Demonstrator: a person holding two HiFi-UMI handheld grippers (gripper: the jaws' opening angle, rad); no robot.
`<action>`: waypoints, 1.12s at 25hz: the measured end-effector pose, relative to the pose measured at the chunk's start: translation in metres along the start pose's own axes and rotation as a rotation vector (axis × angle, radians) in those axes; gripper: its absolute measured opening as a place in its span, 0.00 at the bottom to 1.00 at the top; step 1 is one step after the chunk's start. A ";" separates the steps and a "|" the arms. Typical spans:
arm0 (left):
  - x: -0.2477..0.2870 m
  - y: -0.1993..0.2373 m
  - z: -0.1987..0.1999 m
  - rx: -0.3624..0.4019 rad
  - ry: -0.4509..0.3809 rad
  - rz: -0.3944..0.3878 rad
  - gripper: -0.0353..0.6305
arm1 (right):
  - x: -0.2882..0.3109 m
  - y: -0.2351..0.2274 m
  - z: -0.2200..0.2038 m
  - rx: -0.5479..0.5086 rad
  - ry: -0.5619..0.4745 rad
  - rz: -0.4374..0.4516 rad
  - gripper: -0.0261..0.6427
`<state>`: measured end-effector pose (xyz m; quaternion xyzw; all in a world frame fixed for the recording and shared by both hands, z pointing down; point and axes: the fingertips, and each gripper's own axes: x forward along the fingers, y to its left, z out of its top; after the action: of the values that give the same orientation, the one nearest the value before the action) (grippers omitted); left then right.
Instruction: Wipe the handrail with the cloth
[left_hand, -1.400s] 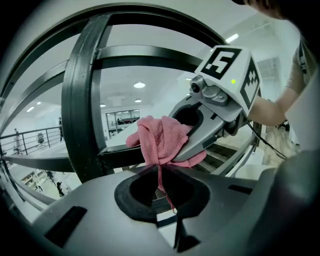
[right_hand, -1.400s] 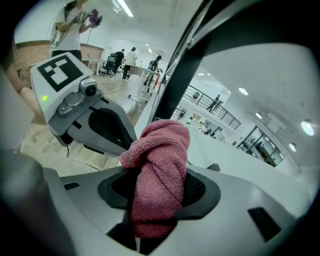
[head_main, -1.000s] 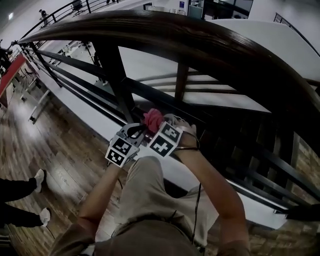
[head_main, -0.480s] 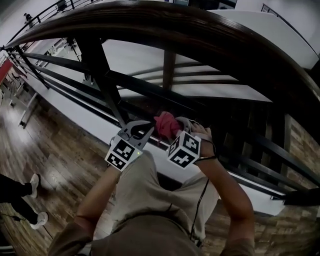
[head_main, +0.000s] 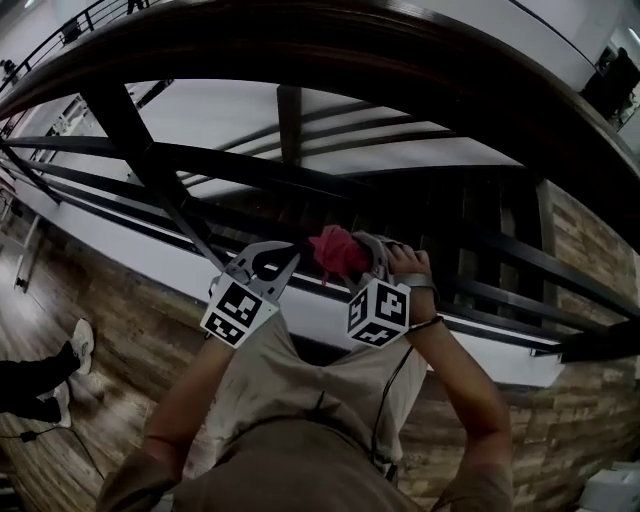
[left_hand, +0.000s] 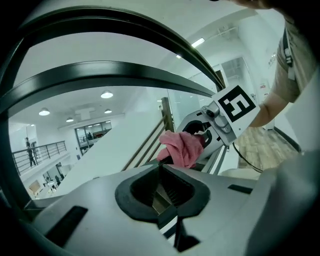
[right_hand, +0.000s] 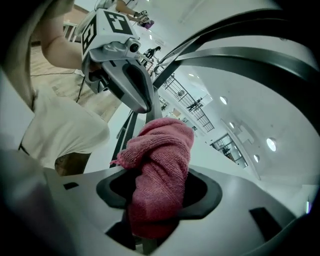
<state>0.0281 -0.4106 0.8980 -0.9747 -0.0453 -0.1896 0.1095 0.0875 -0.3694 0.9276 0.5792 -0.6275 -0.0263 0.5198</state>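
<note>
Gripping the bunched pink cloth (right_hand: 160, 170), the right gripper (head_main: 352, 262) has just been easing its jaws wider with the cloth wedged between them, while the left gripper (head_main: 283, 265) just beside it has its jaws together on nothing. Both hang before the dark railing bars (head_main: 300, 170), well beneath the broad wooden handrail (head_main: 420, 70), so the cloth is off it. Plank floor (head_main: 110, 330) runs below, with someone's white shoe (head_main: 80, 345) at its left edge.

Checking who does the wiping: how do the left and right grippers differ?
The left gripper is shut and empty; the right gripper holds the pink cloth, its jaws just opened wider. The left gripper points at the cloth; the right carries it. Neither touches the handrail.
</note>
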 end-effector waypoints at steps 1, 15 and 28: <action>0.006 -0.003 0.001 0.002 -0.006 -0.008 0.09 | 0.000 -0.001 -0.005 0.004 0.000 -0.004 0.39; 0.079 -0.087 0.041 0.050 -0.062 -0.114 0.09 | -0.056 -0.007 -0.100 0.007 0.045 -0.164 0.39; 0.137 -0.206 0.109 0.107 -0.086 -0.204 0.09 | -0.149 -0.018 -0.243 0.073 0.229 -0.260 0.39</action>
<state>0.1668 -0.1793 0.8914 -0.9650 -0.1591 -0.1550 0.1392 0.2342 -0.1243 0.9349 0.6731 -0.4844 -0.0041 0.5588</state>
